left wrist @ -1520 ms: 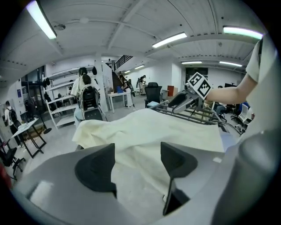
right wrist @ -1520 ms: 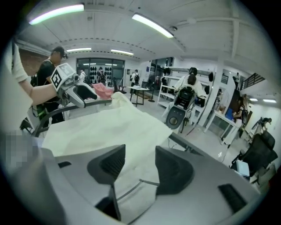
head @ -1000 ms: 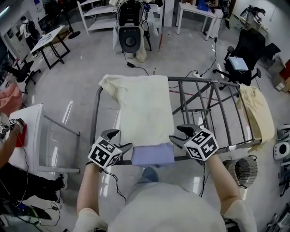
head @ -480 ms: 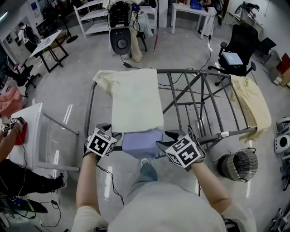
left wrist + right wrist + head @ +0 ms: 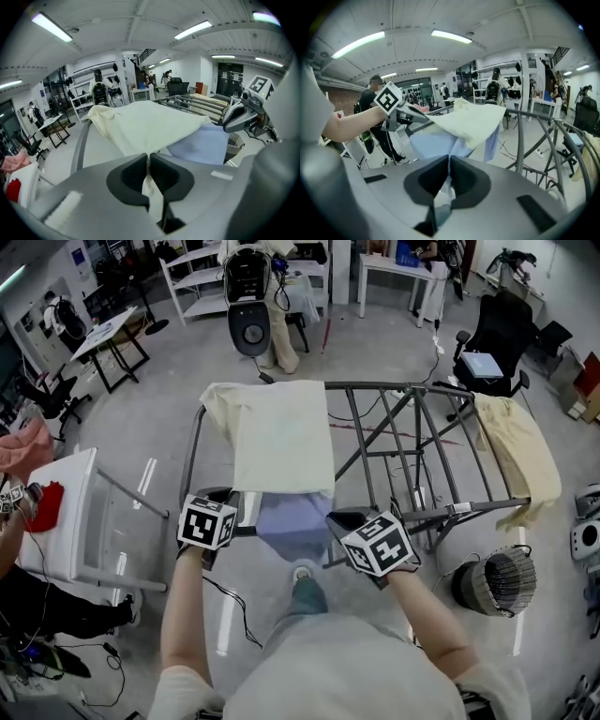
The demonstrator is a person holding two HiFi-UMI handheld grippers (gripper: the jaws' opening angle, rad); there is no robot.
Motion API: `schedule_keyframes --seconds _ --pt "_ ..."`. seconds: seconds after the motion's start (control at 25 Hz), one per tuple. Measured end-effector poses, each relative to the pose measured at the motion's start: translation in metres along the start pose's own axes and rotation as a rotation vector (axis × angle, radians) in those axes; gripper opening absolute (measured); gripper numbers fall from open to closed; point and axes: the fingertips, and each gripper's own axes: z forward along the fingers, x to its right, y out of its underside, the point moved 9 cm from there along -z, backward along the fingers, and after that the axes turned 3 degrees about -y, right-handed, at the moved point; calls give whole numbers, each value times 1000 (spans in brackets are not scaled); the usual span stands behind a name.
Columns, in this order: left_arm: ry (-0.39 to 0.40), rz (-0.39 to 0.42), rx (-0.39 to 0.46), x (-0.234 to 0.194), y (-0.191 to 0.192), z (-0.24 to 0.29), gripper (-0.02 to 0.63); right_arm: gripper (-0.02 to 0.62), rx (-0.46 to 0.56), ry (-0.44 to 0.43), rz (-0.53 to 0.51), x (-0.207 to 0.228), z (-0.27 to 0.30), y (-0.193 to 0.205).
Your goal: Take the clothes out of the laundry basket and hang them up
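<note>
A cream cloth (image 5: 281, 442) lies draped over the left part of the grey drying rack (image 5: 412, 427). Under it a lavender cloth (image 5: 295, 521) hangs at the near rail. My left gripper (image 5: 228, 500) has just closed its jaws on the cream cloth's near left edge; in the left gripper view the cream cloth (image 5: 145, 126) runs into the shut left gripper (image 5: 148, 158). My right gripper (image 5: 341, 521) has also just closed, and in the right gripper view the lavender cloth (image 5: 436, 143) is pinched in the right gripper (image 5: 448, 160).
A second cream garment (image 5: 514, 446) hangs over the rack's right end. A round wire basket (image 5: 494, 579) stands on the floor at the lower right. A white table (image 5: 70, 512) is close on the left, with a person beside it. An office chair (image 5: 497, 348) and shelving stand farther back.
Both grippers moved inward to the cloths' near edge and closed on fabric, the right one shifting left. The lavender cloth's near edge is now bunched between them.
</note>
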Motion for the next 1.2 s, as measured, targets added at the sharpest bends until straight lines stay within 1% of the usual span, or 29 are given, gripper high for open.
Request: schedule_keyframes --seconds 0.08,0.16,0.2,0.32,0.4,0.52,0.64,0.72,0.84,1.0,1.08,1.16,1.2 --pt "-62 3 22 -8 -3 -12 23 14 26 36 -8 6 -17 -6" --pt "-131 21 35 -16 -4 -25 23 14 43 84 -38 13 -37 -13" --pt "-154 23 46 -19 -4 -31 23 14 50 106 -57 17 -47 -17" --pt "-187 32 91 -19 -7 -49 24 14 67 140 -102 28 -75 -29" --pt "-205 67 123 -13 -11 -58 25 14 60 161 -142 35 -92 -37" --pt "-206 114 185 0 -23 -69 25 14 40 222 -237 41 -116 -57" --pt "-183 145 236 10 -38 -78 25 14 25 310 -343 46 -140 -87" --pt "-170 163 264 16 -49 -82 25 14 24 345 -391 49 -157 -109" --pt "-152 193 309 23 -70 -88 25 14 16 383 -428 59 -179 -136" --pt "-129 233 368 35 -96 -93 25 14 -6 431 -439 72 -204 -158" --pt "-131 249 374 40 -102 -95 25 14 -19 453 -449 68 -209 -161" --pt "-141 256 362 41 -100 -100 25 14 -47 467 -479 56 -206 -155" --pt "-148 253 356 41 -96 -103 25 14 -55 460 -489 49 -203 -149"
